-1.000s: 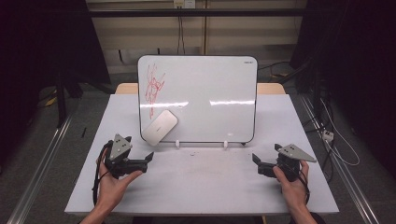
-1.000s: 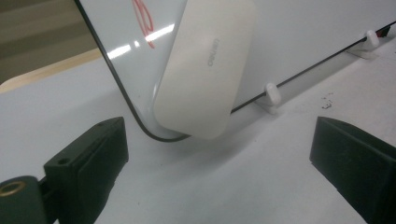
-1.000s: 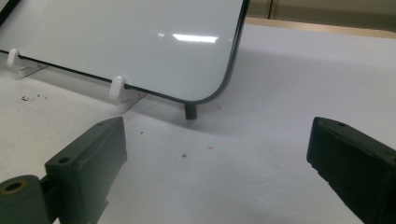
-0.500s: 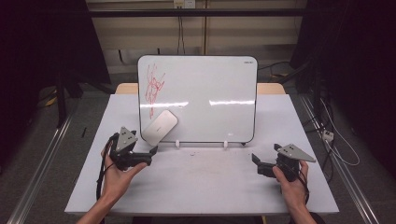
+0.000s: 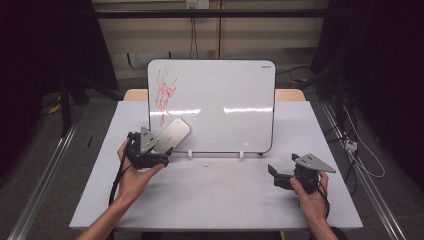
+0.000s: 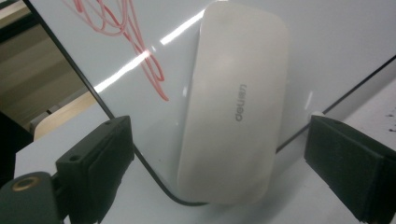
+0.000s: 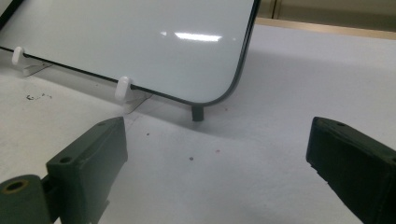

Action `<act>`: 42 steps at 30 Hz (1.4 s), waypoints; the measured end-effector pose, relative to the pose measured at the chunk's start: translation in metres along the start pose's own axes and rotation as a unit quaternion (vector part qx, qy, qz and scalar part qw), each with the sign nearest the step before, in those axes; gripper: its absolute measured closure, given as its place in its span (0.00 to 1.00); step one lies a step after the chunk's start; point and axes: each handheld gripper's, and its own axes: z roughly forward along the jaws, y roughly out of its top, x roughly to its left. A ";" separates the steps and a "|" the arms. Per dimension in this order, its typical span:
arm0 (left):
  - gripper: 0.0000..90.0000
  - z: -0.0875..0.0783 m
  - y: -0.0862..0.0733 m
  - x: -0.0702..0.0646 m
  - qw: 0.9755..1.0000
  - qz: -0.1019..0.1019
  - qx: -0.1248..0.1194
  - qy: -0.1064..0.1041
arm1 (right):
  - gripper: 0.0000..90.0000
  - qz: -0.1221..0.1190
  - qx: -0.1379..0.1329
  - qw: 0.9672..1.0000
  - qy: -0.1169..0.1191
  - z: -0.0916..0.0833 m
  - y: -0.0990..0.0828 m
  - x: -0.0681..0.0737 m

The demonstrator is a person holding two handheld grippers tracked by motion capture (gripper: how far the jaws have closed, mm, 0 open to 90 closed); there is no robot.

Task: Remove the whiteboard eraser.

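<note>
White laminate covers the table (image 5: 215,200), the biggest thing here. A whiteboard (image 5: 220,105) stands near its far edge, leaning back on small white clips (image 7: 123,87), with red scribbles (image 5: 165,95) near the board's upper left corner. A pale eraser (image 5: 172,135) clings to the board's face at its lower left corner, tilted, its long side running up toward the right; in the left gripper view the eraser (image 6: 233,107) bears a faint brand word and overhangs the board's dark bottom rim.

The left gripper (image 5: 162,152) is held just in front of that corner, and its jaws have just been closing a little, yet they stand wide apart on either side of the eraser without touching it. The right gripper (image 5: 272,172) rests low above the table toward the near right corner, well apart from the board, its jaws spread with only bare tabletop between them.
</note>
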 end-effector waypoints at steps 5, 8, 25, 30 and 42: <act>0.15 0.016 0.004 -0.006 1.000 0.013 0.024 -0.005 | 0.06 -0.001 -0.001 1.000 0.003 -0.001 0.000 0.001; 0.16 0.021 0.005 -0.009 0.999 0.017 0.032 -0.011 | 0.06 -0.002 -0.001 1.000 0.003 -0.001 0.000 0.000; 0.34 0.036 0.014 -0.024 0.995 0.076 0.055 0.040 | 0.06 -0.005 0.003 1.000 0.006 0.000 -0.001 0.000; 0.34 0.036 0.015 -0.024 0.995 0.076 0.055 0.042 | 0.07 -0.006 0.005 1.000 0.005 0.000 0.000 0.001; 0.35 0.035 0.015 -0.019 0.996 0.070 0.054 0.024 | 0.07 -0.006 0.005 1.000 0.005 0.001 0.000 0.001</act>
